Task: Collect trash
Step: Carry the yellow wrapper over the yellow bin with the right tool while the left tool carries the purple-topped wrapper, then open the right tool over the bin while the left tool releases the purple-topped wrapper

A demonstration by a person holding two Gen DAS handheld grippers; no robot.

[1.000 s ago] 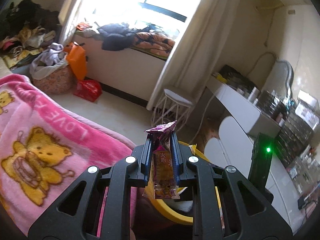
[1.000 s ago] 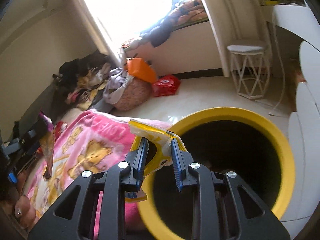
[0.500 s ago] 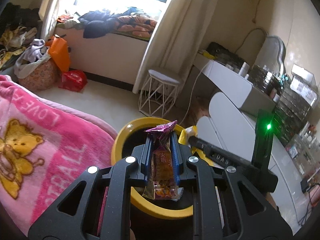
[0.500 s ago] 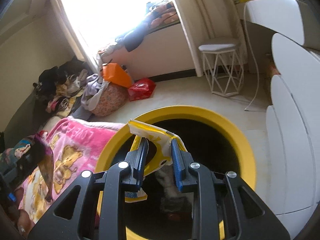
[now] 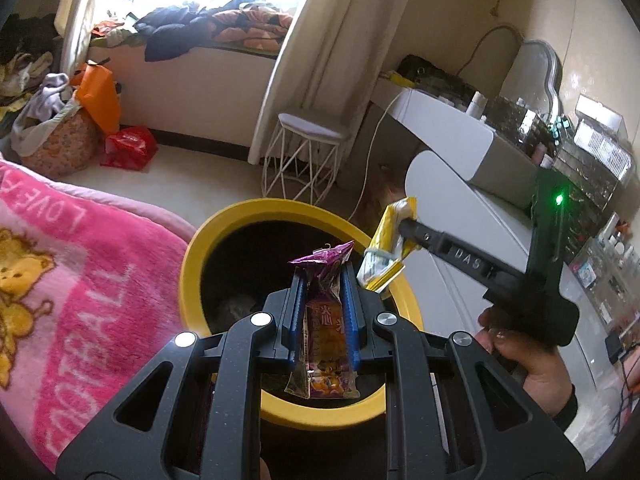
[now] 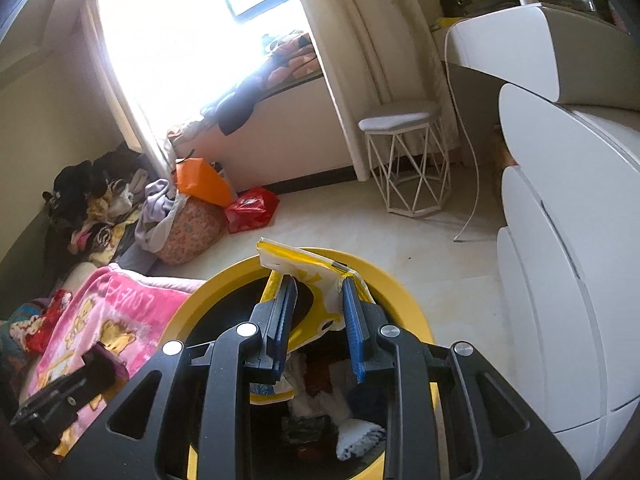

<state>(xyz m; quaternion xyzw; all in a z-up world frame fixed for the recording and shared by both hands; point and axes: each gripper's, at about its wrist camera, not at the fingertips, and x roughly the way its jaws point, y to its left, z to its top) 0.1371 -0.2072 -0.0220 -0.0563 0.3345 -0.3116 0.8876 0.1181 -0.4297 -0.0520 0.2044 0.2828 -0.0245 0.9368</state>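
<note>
Yellow-rimmed bin (image 5: 202,248) on floor by pink blanket (image 5: 72,264), black inside; holds crumpled white/dark trash (image 6: 344,420), details unclear. L gripper (image 5: 322,316) jaws nearly closed, pinching purple snack wrapper (image 5: 326,344) upright over bin mouth. R gripper (image 6: 320,324) jaws partly closed on yellow-white wrapper (image 6: 308,272), held over bin's far rim. White stool (image 6: 404,160) and dresser (image 6: 560,280) beyond.

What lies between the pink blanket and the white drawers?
The yellow bin, open, trash inside; both wrist views show it between pink blanket and white drawers.
</note>
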